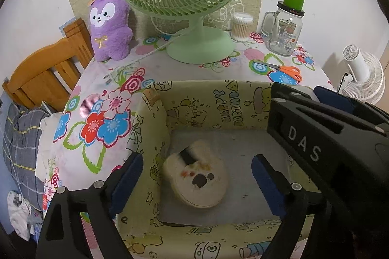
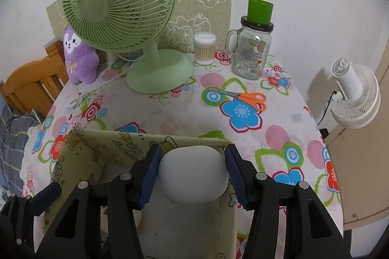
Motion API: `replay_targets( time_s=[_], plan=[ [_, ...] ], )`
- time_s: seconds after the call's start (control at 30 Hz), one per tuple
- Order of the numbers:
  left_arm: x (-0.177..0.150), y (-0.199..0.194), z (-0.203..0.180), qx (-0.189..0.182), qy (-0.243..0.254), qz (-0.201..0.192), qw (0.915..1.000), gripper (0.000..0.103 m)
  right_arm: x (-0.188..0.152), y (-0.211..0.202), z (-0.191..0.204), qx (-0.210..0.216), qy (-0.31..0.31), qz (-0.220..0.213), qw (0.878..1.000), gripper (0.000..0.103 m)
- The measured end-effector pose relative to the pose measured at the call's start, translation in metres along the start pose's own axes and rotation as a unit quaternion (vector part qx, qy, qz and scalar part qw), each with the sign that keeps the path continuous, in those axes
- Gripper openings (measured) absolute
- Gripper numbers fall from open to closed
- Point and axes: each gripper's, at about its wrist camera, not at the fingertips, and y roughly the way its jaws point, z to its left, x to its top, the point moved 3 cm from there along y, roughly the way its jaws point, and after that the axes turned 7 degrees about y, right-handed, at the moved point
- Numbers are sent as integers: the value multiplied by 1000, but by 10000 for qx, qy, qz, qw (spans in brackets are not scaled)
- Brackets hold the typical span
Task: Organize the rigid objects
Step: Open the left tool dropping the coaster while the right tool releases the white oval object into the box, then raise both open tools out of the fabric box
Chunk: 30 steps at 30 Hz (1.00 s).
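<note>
The inner back wall of the yellow cartoon-printed storage box (image 1: 206, 108) carries the hand-drawn words "HAPPY BIRTHDAY" in outlined capitals, turned on their side so they read up the wall. The black body of the right gripper (image 1: 316, 137), seen from the left wrist camera, bears the white raised letters "DAS". The glass mug jar (image 1: 284, 33) has a printed label with a barcode and small writing, too small to read in either view, and the black ring of its lid shows a row of tiny marks that cannot be made out. Faint embossed lettering sits on the pale rounded case (image 2: 193, 174), unreadable.
</note>
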Motion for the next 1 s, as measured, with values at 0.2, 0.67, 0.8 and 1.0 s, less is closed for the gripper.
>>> replay_targets(
  time_s=[0.2,0.67,0.8,1.0],
  plan=[
    [1,0,0,-60,-25,25,10000,95,2,2,1,40,-15,-5,10000,59],
    [5,-15,1,-154,-136,-106,9997,103,-3,-9,-11,-141,153,92,9997,89],
    [4,-24,2,-122,-201,-152,9996,103,-3,-19,-15,-292,181,59,9994,90],
    [3,-40,2,-130,-248,-260,9993,103,-2,-37,-20,-300,209,-55,9993,90]
  ],
)
